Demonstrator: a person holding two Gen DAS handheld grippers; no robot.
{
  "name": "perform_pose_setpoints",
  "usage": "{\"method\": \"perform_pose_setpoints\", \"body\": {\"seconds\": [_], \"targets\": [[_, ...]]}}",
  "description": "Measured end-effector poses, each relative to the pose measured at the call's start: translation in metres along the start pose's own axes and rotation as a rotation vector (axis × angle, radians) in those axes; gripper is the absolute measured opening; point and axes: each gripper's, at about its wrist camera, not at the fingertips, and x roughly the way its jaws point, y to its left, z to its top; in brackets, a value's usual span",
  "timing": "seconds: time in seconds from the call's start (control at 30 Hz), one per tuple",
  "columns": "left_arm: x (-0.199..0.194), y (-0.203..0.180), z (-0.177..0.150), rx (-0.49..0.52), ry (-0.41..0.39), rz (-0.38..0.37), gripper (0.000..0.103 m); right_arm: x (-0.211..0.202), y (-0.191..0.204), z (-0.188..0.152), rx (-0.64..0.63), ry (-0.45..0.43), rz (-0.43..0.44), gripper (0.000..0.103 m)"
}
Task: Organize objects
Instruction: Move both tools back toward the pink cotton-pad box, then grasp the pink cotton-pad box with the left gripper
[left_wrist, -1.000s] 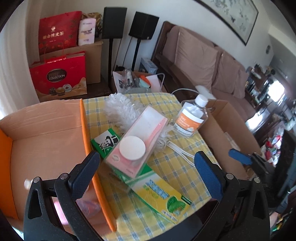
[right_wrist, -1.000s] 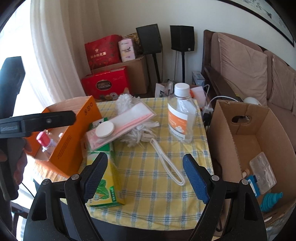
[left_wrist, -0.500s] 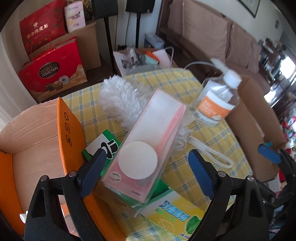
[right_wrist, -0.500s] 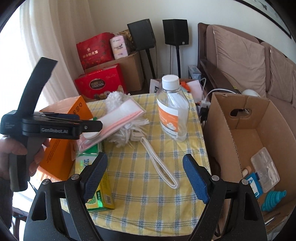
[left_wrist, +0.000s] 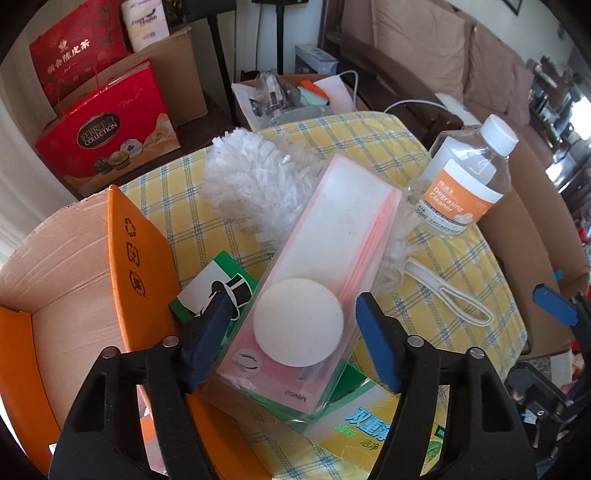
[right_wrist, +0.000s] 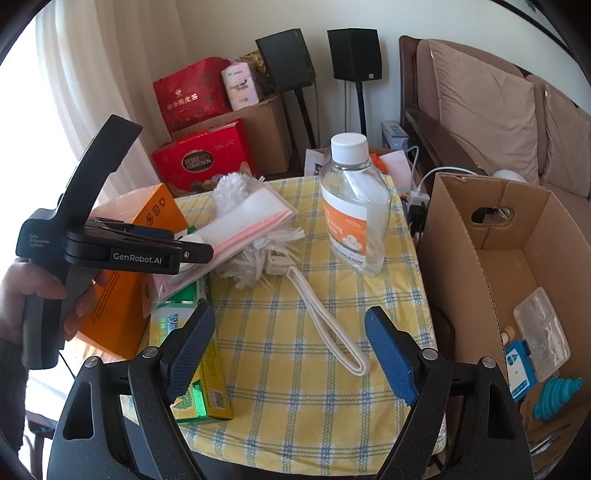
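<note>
The left gripper (left_wrist: 291, 336) is closing around a clear, long plastic case (left_wrist: 321, 280) with a white round pad inside; whether its blue ribbed pads touch the case cannot be told. The case lies tilted on one green box (left_wrist: 210, 291) and one fluffy white duster (left_wrist: 255, 177), at the table's (right_wrist: 295, 387) left edge beside an orange carton (left_wrist: 129, 266). The right gripper (right_wrist: 290, 350) hangs spread, empty. One clear bottle (right_wrist: 352, 210) stands near the far right corner.

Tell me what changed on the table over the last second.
The left gripper came down over the clear pink box, which now sits between its closing jaws; whether the pads press it yet is unclear. The right gripper stayed open over the tablecloth. The box, duster, cleaner bottle and both cartons kept their places.
</note>
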Motion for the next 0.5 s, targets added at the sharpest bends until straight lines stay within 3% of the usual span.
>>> {"method": "perform_pose_setpoints", "body": {"seconds": [0.2, 0.37, 0.5], "targets": [[-0.003, -0.001, -0.001, 0.017, -0.013, 0.020, 0.043, 0.002, 0.001, 0.000, 0.003, 0.003, 0.005, 0.085], [-0.005, -0.011, -0.001, 0.056, -0.026, 0.044, 0.039, 0.003, 0.003, 0.001, 0.006, 0.007, 0.012, 0.085], [-0.012, -0.014, 0.001, 0.059, -0.052, 0.041, 0.028, 0.007, 0.004, 0.001, 0.016, 0.016, 0.025, 0.085]]}}
